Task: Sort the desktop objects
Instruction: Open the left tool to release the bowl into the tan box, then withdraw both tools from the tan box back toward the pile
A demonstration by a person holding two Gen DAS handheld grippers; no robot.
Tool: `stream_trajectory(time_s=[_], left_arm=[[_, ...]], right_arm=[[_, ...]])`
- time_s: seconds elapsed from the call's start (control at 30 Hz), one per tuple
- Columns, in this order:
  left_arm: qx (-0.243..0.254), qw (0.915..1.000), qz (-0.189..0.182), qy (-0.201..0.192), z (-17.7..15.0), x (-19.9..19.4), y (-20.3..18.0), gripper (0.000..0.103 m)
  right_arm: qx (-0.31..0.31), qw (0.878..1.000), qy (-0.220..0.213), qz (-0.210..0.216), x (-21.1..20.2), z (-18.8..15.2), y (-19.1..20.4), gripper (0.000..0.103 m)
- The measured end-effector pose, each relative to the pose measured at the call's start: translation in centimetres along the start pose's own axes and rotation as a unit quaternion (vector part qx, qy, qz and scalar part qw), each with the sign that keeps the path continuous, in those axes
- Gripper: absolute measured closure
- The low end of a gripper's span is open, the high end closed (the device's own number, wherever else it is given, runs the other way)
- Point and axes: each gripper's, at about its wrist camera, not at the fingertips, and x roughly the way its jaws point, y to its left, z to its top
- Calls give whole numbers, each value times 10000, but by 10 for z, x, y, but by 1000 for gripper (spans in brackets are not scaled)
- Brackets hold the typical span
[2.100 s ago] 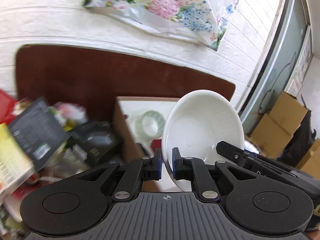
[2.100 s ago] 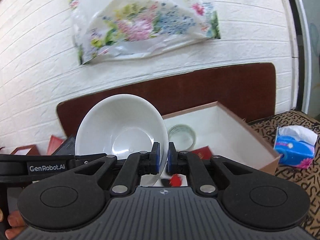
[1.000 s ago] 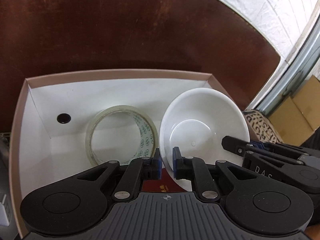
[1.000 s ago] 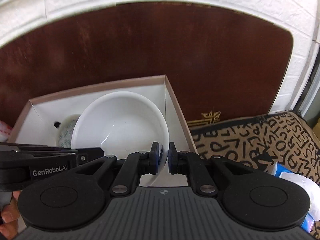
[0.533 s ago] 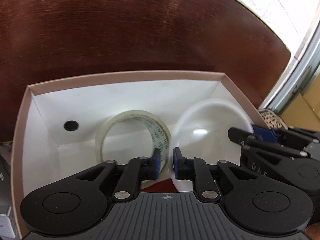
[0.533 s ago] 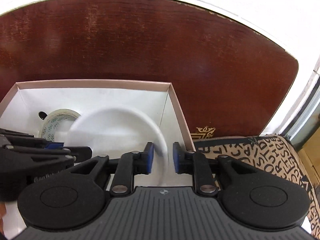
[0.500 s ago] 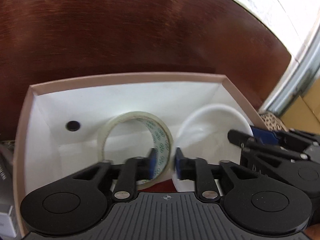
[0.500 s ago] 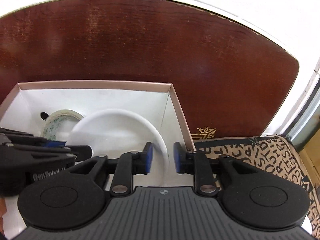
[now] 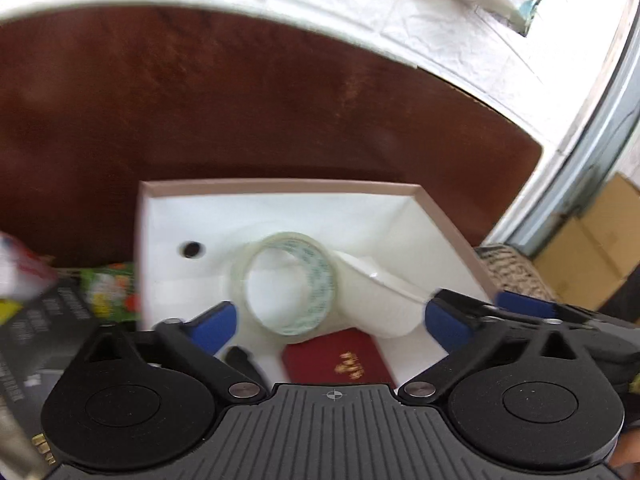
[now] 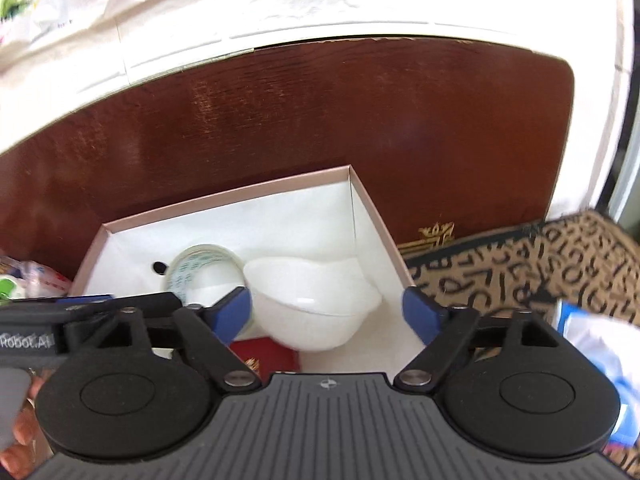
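Your 2 grippers, left gripper [image 9: 330, 322] and right gripper [image 10: 327, 314], are opening with nothing pressed between them; the white bowl [image 10: 316, 306] sits in the box [image 10: 228, 196], tape roll [image 10: 204, 266] at its 9 o'clock.

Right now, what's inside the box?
Inside the box are a white bowl, a tape roll, a red booklet and a small black thing. The bowl hides whatever lies under it.

A dark reddish-brown wooden headboard [image 10: 320, 120] stands against a white brick-pattern wall [image 9: 360, 12], with stacked brown cardboard boxes [image 9: 592, 248] beside a grey metal frame [image 9: 580, 152] at the right edge.
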Motion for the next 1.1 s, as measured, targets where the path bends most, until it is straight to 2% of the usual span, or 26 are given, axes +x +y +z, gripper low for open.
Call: stream_trajectory(time_s=[0.07, 0.13, 0.3, 0.4, 0.6, 0.77, 0.87, 1.1], left_arm=[[154, 9999, -8, -32, -4, -6, -6, 0], [161, 9999, 8, 6, -9, -18, -7, 0], [-256, 9996, -32, 92, -25, -48, -1, 0], [-322, 9995, 50, -30, -38, -70, -1, 0], [-103, 9991, 147, -377, -64, -119, -4, 0], [-233, 9975, -17, -660, -103, -168, 8, 0], [-368, 9969, -110, -685, -131, -193, 22, 0], [-449, 9945, 96, -947, -194, -248, 56, 0]], right_arm=[[36, 10000, 12, 0, -8, -6, 2, 6], [16, 10000, -10, -30, -15, -12, 6, 5], [224, 9997, 103, 82, -39, -24, 13, 3], [291, 9994, 145, 122, -56, -33, 21, 3], [143, 9998, -106, 106, -99, -56, 43, 3], [27, 9993, -371, 100, -138, -88, 67, 1], [-136, 9987, -451, 217, -156, -115, 84, 0], [-426, 9965, -586, 413, -186, -177, 134, 0]])
